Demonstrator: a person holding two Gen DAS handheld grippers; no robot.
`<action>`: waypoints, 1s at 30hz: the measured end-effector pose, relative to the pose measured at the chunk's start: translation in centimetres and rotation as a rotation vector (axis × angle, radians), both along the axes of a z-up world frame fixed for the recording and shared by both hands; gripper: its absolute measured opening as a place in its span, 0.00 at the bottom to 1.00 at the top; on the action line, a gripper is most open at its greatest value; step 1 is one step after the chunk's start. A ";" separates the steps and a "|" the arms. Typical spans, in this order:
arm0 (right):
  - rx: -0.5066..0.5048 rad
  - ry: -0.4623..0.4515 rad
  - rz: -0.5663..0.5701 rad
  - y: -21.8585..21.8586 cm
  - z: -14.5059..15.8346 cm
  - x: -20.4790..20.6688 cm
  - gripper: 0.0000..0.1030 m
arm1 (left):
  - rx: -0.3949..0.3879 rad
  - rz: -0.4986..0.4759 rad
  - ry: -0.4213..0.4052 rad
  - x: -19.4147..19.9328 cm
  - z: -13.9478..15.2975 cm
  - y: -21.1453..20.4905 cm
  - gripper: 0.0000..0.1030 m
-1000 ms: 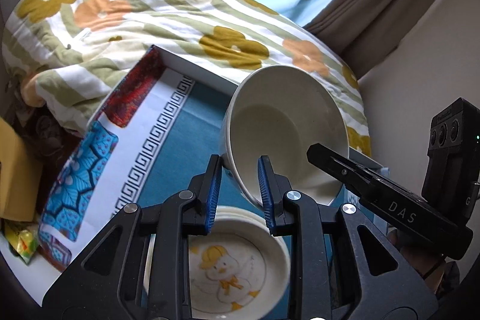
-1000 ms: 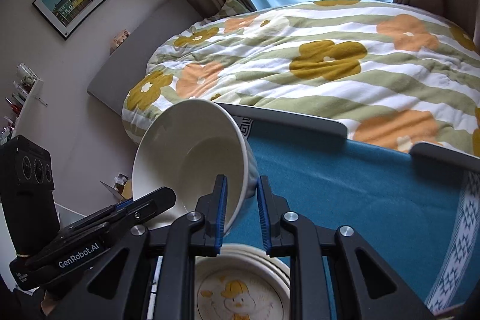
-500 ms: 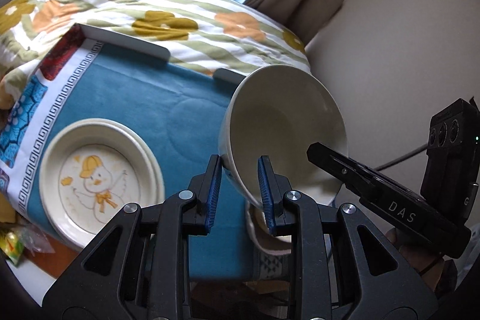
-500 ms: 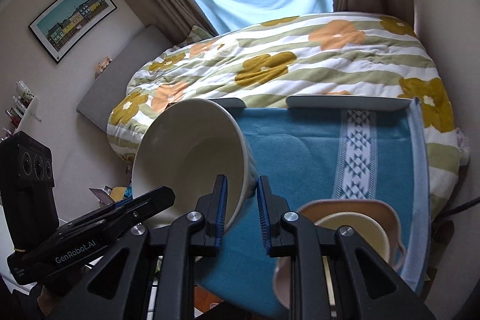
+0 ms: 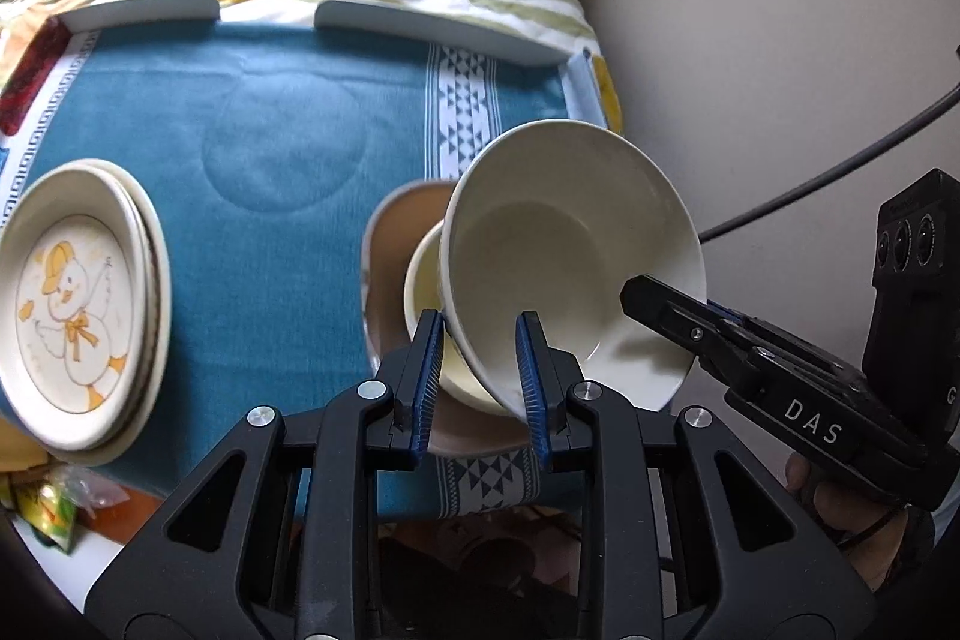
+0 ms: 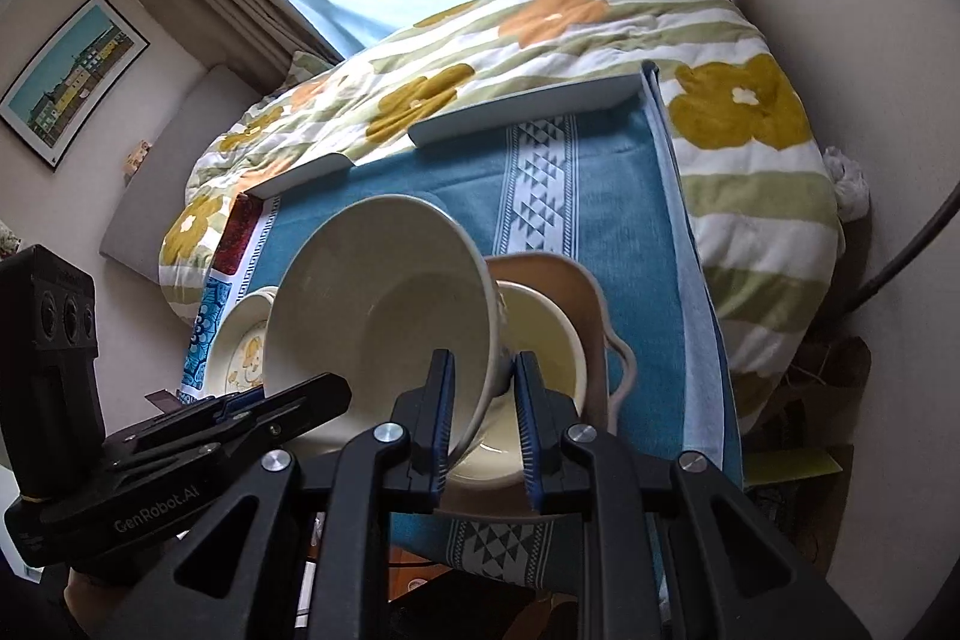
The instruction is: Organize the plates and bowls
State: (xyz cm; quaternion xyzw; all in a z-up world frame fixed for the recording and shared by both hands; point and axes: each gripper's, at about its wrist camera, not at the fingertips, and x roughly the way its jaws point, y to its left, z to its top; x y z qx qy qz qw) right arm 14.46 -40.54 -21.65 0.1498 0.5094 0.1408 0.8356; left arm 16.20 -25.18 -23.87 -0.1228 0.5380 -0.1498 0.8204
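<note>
Left gripper [image 5: 480, 361]: I clamp large cream ceramic bowl's [image 5: 558, 262] near rim.
Right gripper [image 6: 483, 421]: I clamp its opposite rim.
Bowl: tilted between them.

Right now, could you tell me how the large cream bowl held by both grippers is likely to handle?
The large cream bowl looks rigid and glazed, so probably slippery and chip-prone. Pinched only at its rim and tilted, it may pivot.
</note>
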 end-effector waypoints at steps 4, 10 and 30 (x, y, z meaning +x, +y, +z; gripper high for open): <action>-0.016 0.033 -0.007 -0.1 -1.6 0.2 0.18 | 0.051 -0.025 0.032 0.8 -1.7 -1.1 0.22; -0.059 0.052 0.003 0.1 -2.7 0.6 0.18 | 0.192 -0.083 0.029 1.6 -2.8 -2.6 0.22; -0.156 0.064 0.025 1.1 -3.0 0.4 0.18 | 0.348 -0.144 -0.002 1.9 -3.1 -3.7 0.22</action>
